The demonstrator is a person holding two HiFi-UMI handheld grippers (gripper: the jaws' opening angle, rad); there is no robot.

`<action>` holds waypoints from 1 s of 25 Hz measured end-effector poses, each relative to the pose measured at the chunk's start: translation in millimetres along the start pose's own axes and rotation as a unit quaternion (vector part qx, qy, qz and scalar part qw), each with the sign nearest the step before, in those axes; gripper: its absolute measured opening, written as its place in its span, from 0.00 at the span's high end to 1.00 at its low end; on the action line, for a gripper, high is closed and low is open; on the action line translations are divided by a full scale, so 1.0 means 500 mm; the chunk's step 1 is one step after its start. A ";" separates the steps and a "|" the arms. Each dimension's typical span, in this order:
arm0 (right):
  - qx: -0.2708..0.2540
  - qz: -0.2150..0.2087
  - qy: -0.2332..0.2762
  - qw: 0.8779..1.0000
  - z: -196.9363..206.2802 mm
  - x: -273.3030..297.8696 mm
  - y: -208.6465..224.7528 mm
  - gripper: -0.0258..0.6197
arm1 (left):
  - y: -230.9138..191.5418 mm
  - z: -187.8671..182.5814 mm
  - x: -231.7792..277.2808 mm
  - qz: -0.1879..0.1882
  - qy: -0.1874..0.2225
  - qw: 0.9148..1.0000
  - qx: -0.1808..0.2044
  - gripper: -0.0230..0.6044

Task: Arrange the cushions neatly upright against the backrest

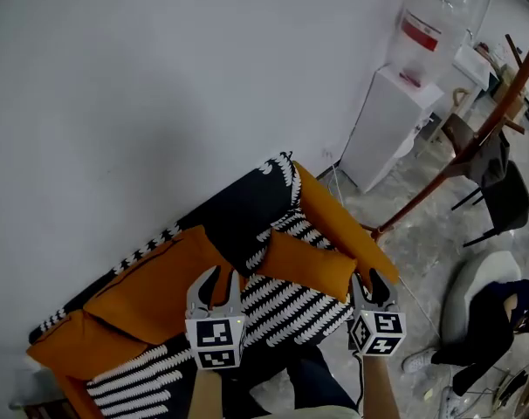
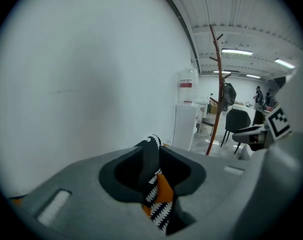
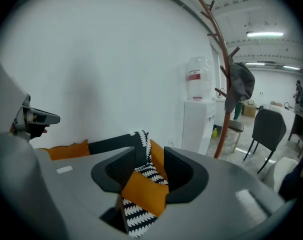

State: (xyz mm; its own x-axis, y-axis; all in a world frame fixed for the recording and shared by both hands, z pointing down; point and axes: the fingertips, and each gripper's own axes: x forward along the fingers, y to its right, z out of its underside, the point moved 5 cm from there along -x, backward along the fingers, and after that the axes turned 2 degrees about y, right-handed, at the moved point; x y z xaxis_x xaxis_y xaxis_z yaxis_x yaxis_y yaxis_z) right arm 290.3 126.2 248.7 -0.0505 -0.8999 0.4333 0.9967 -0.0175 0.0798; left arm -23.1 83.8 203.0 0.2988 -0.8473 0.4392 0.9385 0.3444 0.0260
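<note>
Status: barely started, by our read. The sofa (image 1: pixel 286 175) stands against the wall. Both grippers hang in front of it and touch nothing.

Left to right:
- end cushion (image 1: pixel 68 343), orange, at the sofa's left end: it looks slumped low, not upright.
- big cushion (image 1: pixel 160 282), orange: it leans on the backrest (image 1: pixel 230 203) but looks tilted and saggy. We judge it needs squaring up.
- left gripper (image 1: pixel 219 285): fingers narrowly apart and empty. Its own view shows only the far end of the sofa through the gap.
- small cushion (image 1: pixel 304 264), orange: it lies flat on the striped seat (image 1: pixel 291 308) toward the right end, not stood against the backrest. This is the clearest to-do: stand it up and push it back.
- orange slab (image 1: pixel 339 225) along the right end: armrest or cushion, we cannot tell.
- right gripper (image 1: pixel 369 285): fingers moderately wide and empty. In its view the small cushion lines up with the gap but is well apart from it.

Done: nothing we would sign off. Left: grab, stand and align every cushion.
</note>
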 end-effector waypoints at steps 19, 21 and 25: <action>-0.031 -0.079 -0.152 0.985 0.214 0.282 0.143 0.61 | 0.083 0.127 0.320 -0.029 -0.120 0.992 -0.004 0.74; -0.028 -0.074 -0.169 0.982 0.244 0.292 0.144 0.60 | 0.085 0.163 0.349 -0.008 -0.142 0.990 -0.007 0.71; -0.024 -0.063 -0.199 0.978 0.307 0.327 0.149 0.57 | 0.083 0.240 0.426 0.033 -0.181 0.983 -0.008 0.66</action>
State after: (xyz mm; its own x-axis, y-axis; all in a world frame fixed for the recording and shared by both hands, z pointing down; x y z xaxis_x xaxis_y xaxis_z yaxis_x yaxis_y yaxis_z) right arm 346.2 44.5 463.2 -0.1842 -0.6492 0.7380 0.9824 -0.1456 0.1171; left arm 58.5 -33.9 405.6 0.2805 -0.6237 0.7296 0.9228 0.3843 -0.0263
